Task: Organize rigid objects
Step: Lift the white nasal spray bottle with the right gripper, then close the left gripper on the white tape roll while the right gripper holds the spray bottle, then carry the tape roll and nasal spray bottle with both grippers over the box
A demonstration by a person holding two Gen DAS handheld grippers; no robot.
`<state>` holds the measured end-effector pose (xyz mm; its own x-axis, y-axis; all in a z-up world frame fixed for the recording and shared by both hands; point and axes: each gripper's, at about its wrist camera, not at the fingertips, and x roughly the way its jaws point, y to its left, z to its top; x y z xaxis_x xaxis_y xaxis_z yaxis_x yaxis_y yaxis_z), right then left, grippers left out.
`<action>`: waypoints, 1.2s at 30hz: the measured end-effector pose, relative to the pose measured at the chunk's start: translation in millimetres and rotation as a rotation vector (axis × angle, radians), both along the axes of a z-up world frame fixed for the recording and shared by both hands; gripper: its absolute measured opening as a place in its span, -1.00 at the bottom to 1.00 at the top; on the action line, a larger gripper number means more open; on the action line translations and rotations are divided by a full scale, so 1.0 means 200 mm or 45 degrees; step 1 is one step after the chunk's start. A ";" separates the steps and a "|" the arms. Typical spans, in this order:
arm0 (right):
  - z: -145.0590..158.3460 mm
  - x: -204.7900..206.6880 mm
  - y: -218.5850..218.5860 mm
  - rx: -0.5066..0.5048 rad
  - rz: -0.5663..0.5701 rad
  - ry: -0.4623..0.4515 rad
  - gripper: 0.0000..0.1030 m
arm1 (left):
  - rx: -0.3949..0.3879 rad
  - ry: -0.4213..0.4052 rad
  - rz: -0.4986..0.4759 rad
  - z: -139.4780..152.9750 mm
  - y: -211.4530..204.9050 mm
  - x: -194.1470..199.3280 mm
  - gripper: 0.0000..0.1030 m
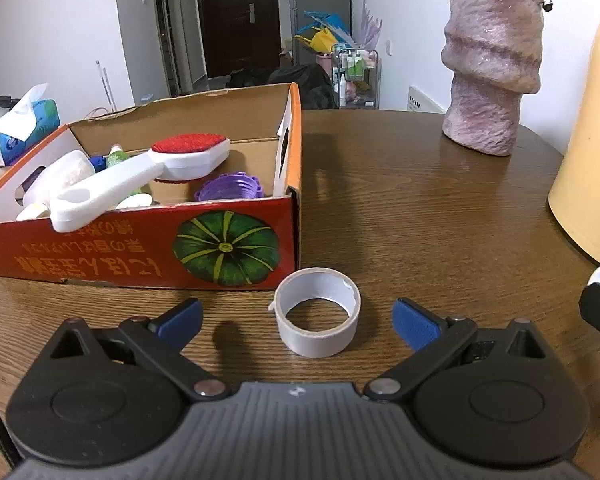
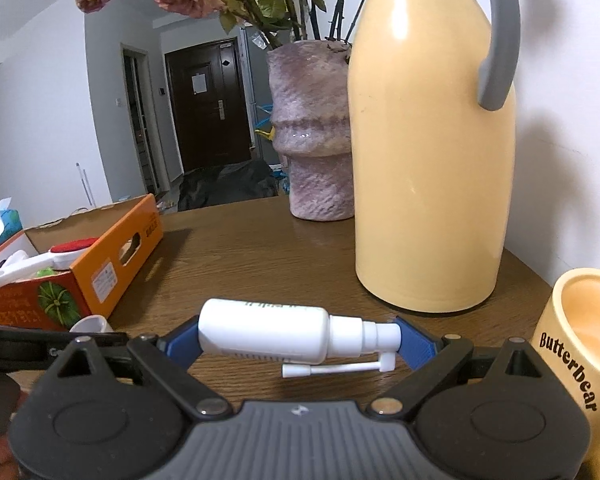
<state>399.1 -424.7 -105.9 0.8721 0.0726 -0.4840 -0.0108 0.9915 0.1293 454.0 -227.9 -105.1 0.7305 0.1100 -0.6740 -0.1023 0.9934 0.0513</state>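
A grey tape roll (image 1: 320,340) stands on the wooden table (image 1: 420,220), just in front of the orange cardboard box (image 1: 100,256). My left gripper (image 1: 298,312) is open, with one blue fingertip on each side of the roll and clear of it. In the right wrist view, a white spray bottle (image 2: 268,336) lies crosswise between the blue pads, its base against the left pad and its nozzle against the right one. My right gripper (image 2: 300,338) is shut on it just above the table. The box (image 2: 100,276) is to the left, with the tape roll (image 2: 92,323) by its corner.
The box holds a white lint brush with a red pad (image 1: 140,176), a purple ring toy (image 1: 230,188) and small bottles. A pink vase (image 1: 492,80), a tall yellow thermos (image 2: 432,160) and a yellow mug (image 2: 580,340) stand on the right. A tissue pack (image 1: 16,132) is behind the box.
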 end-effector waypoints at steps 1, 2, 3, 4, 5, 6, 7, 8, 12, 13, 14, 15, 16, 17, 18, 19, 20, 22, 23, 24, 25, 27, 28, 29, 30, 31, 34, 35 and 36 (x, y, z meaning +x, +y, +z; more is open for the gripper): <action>0.00 0.00 0.00 0.004 -0.002 0.000 0.89 | -0.002 0.001 0.002 0.00 0.00 0.01 0.97; 0.00 0.00 0.00 0.006 -0.003 0.001 0.89 | -0.003 0.002 0.003 0.00 -0.01 0.01 0.95; 0.00 0.00 0.00 0.008 -0.004 0.001 0.89 | -0.003 0.003 0.002 0.00 -0.01 0.01 0.87; -0.01 0.00 0.00 0.011 -0.007 0.001 0.89 | -0.003 0.004 -0.001 -0.01 -0.01 0.01 0.74; -0.01 0.00 0.00 0.014 -0.010 0.001 0.89 | -0.003 0.006 -0.007 -0.01 -0.01 0.01 0.65; -0.01 0.00 0.00 0.017 -0.011 0.003 0.89 | -0.002 0.009 -0.014 -0.01 -0.02 0.01 0.47; -0.01 0.01 -0.01 0.020 -0.012 0.005 0.89 | -0.013 0.005 -0.024 -0.01 -0.01 0.00 0.37; -0.01 0.01 -0.01 0.022 -0.014 0.006 0.89 | -0.019 0.003 -0.026 -0.01 -0.01 0.00 0.30; -0.01 0.01 -0.01 0.023 -0.013 0.009 0.89 | -0.042 -0.009 -0.045 0.00 -0.01 -0.01 -0.13; -0.02 0.01 -0.01 0.023 -0.014 0.009 0.89 | -0.043 -0.010 -0.051 0.00 -0.01 -0.01 -0.14; -0.01 0.01 -0.01 0.023 -0.013 0.010 0.89 | -0.046 -0.010 -0.054 0.00 -0.01 -0.02 -0.14; -0.02 0.01 -0.01 0.022 -0.013 0.012 0.89 | -0.049 -0.010 -0.057 0.00 -0.01 -0.02 -0.14; -0.02 0.01 -0.01 0.021 -0.014 0.012 0.89 | -0.052 -0.009 -0.061 0.00 0.00 -0.03 -0.14; -0.02 0.01 0.00 0.020 -0.014 0.012 0.89 | -0.056 -0.007 -0.064 0.00 0.00 -0.03 -0.15; -0.02 0.01 0.00 0.020 -0.014 0.011 0.89 | -0.056 -0.006 -0.068 0.00 0.00 -0.04 -0.15; -0.02 0.01 0.00 0.020 -0.013 0.009 0.89 | -0.057 -0.005 -0.070 0.00 0.00 -0.04 -0.15; -0.02 0.01 0.00 0.020 -0.013 0.007 0.89 | -0.059 -0.005 -0.073 0.00 0.01 -0.05 -0.15; -0.02 0.00 0.00 0.019 -0.015 0.000 0.89 | -0.063 -0.007 -0.082 0.01 0.01 -0.07 -0.15; -0.02 0.00 0.00 0.017 -0.017 -0.002 0.89 | -0.063 -0.011 -0.085 0.01 0.01 -0.08 -0.15; -0.02 0.00 0.00 0.016 -0.019 -0.004 0.89 | -0.062 -0.016 -0.089 0.02 0.02 -0.09 -0.15; -0.02 0.00 0.00 0.011 -0.020 -0.007 0.89 | -0.059 -0.020 -0.094 0.02 0.02 -0.10 -0.15; -0.02 -0.01 0.01 0.004 -0.021 -0.013 0.89 | -0.054 -0.028 -0.101 0.03 0.02 -0.12 -0.15; -0.02 -0.01 0.02 -0.001 -0.022 -0.018 0.89 | -0.053 -0.032 -0.103 0.03 0.03 -0.13 -0.15; -0.02 -0.01 0.02 -0.006 -0.023 -0.025 0.89 | -0.053 -0.035 -0.106 0.04 0.03 -0.13 -0.15; -0.02 -0.02 0.02 -0.012 -0.024 -0.033 0.89 | -0.055 -0.039 -0.109 0.04 0.04 -0.14 -0.15; -0.02 -0.02 0.03 -0.020 -0.026 -0.042 0.89 | -0.055 -0.042 -0.111 0.04 0.05 -0.15 -0.15; -0.01 -0.04 0.04 -0.023 -0.030 -0.061 0.89 | -0.054 -0.056 -0.118 0.06 0.07 -0.18 -0.15; -0.01 -0.05 0.05 -0.021 -0.031 -0.066 0.89 | -0.053 -0.060 -0.119 0.06 0.08 -0.19 -0.15; -0.01 -0.05 0.06 -0.018 -0.029 -0.071 0.89 | -0.052 -0.065 -0.121 0.07 0.09 -0.21 -0.15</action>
